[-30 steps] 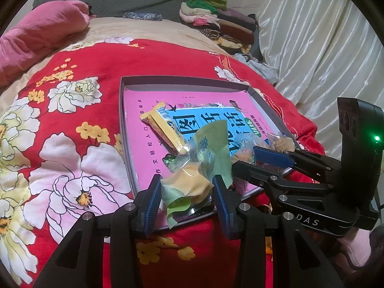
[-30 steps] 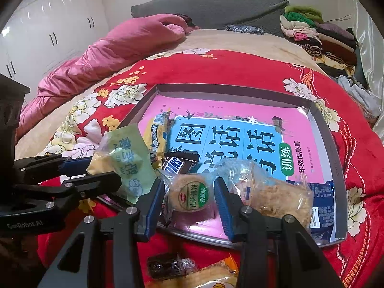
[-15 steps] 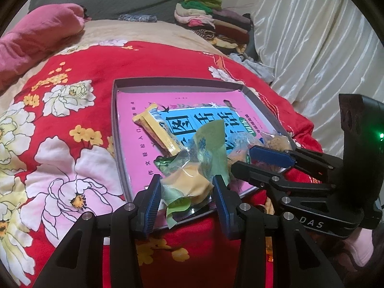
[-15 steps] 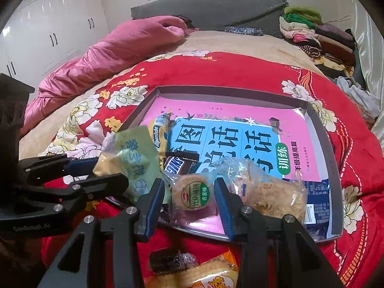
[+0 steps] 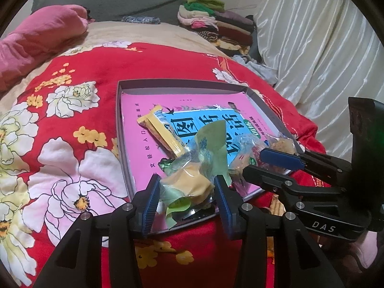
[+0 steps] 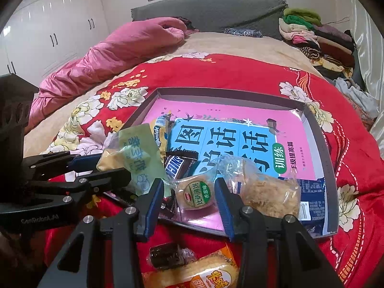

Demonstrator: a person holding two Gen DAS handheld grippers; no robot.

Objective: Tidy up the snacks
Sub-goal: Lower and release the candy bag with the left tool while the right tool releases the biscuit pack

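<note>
Snacks are piled at the near edge of a grey tray (image 6: pixel 322 144) set on a red floral blanket (image 5: pixel 79 144). A green-wrapped cake (image 5: pixel 192 180) is framed by the left gripper (image 5: pixel 187 192), whose jaws are opening. A round biscuit pack (image 6: pixel 194 193) is bracketed by the narrowly set right gripper (image 6: pixel 192 195); contact can't be told.
</note>
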